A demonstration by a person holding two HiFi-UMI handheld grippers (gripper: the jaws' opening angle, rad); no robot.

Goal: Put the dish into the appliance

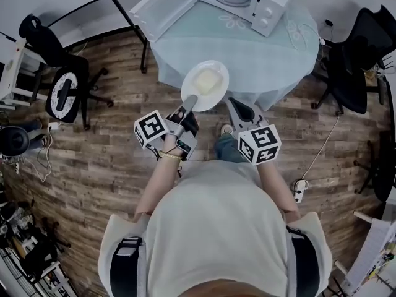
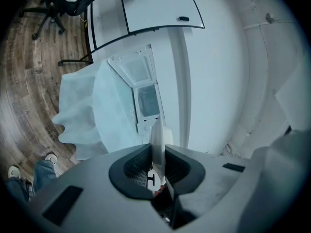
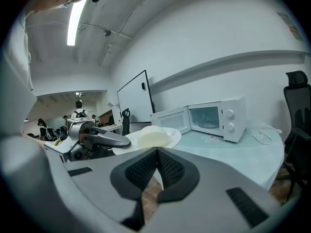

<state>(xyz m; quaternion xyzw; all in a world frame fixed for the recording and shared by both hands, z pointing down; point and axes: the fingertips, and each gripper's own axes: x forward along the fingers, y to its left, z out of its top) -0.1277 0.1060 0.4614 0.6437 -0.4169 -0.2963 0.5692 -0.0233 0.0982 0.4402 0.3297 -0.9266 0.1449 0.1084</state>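
White dish (image 1: 205,85) is held in the air at the table's (image 1: 260,54) near edge, pinched by its rim in the left gripper (image 1: 189,103). The right gripper (image 1: 231,102) is closed and empty. Risk: the one-sided grip may let the dish tip, spilling the pale food (image 1: 208,78) short of the open microwave (image 1: 247,2).

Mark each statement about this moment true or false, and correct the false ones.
1. The left gripper grips the plate by its rim. True.
2. The microwave has its door closed. False: the door stands wide open.
3. The plate is empty. False: a pale lump of food lies on it.
4. The right gripper holds nothing. True.
5. The plate sits inside the microwave. False: it is held in the air outside it.
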